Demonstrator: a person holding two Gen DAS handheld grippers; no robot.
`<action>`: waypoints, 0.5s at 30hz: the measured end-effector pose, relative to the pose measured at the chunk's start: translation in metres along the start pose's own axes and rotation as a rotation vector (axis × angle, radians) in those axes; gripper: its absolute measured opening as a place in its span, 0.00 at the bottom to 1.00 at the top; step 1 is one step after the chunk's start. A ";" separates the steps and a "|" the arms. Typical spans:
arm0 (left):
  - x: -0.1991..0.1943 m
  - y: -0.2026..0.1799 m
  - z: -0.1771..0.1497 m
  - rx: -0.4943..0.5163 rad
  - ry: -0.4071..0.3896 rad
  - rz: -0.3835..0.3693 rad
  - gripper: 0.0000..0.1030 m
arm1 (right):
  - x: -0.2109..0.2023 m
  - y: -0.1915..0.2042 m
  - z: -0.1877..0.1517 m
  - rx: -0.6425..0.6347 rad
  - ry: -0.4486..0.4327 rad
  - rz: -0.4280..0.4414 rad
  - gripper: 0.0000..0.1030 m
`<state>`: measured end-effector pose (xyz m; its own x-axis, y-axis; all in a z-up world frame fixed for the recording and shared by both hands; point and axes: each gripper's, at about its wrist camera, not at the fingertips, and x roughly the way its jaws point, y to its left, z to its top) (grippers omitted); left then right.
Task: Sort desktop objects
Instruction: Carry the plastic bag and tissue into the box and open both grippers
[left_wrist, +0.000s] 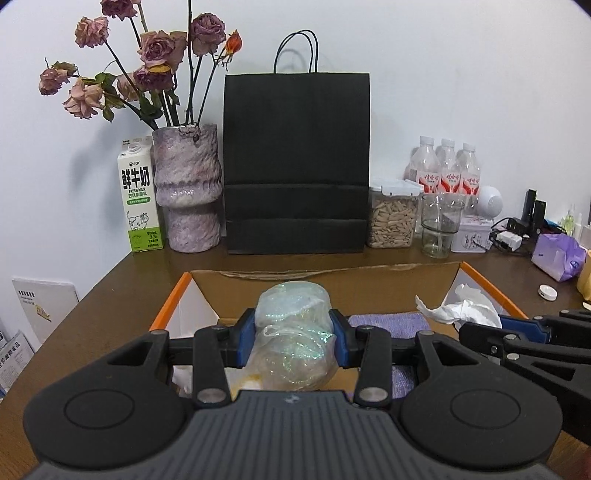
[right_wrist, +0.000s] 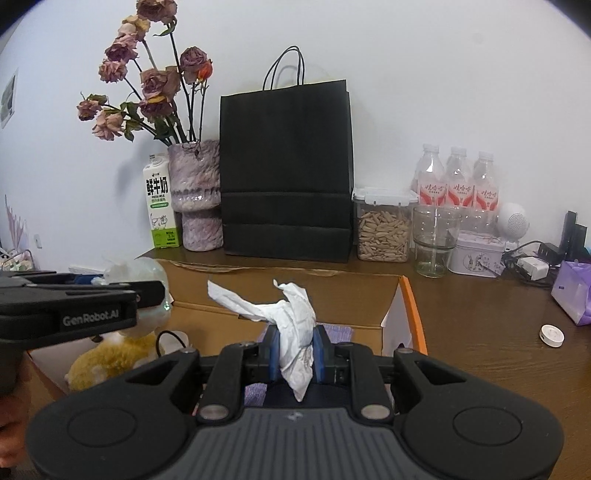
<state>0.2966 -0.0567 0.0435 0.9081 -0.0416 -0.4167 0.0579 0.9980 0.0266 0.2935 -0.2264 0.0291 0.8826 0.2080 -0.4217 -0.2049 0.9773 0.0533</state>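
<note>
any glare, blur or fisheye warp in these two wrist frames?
Left wrist: sharp; iridescent glare on the crumpled plastic wrap in the left hand-held gripper; desk edges bow, corners vignetted. Right wrist: also sharp; the tissue in the right hand-held gripper is near blown out; soft shadow of the dried roses on the wall; black bag leans from warp.

Even, soft indoor light fills both views. The dried roses (left_wrist: 140, 62) throw a faint grey shadow on the white wall (left_wrist: 461, 74). Fisheye bending curves the worktop (left_wrist: 122, 288) edges, and the frame corners go black. Focus is fairly sharp, colours muted.
</note>
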 end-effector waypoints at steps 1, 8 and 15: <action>0.000 0.000 -0.001 0.004 0.002 0.001 0.44 | 0.000 0.001 -0.001 -0.002 0.000 -0.002 0.17; -0.004 -0.001 -0.004 0.019 -0.030 0.039 0.87 | -0.002 0.004 -0.005 -0.013 0.004 -0.019 0.38; -0.017 -0.001 -0.005 0.021 -0.093 0.043 1.00 | -0.013 0.007 -0.005 -0.042 -0.046 -0.048 1.00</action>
<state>0.2786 -0.0572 0.0463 0.9445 -0.0039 -0.3286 0.0257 0.9977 0.0620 0.2782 -0.2221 0.0302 0.9101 0.1635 -0.3807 -0.1786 0.9839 -0.0043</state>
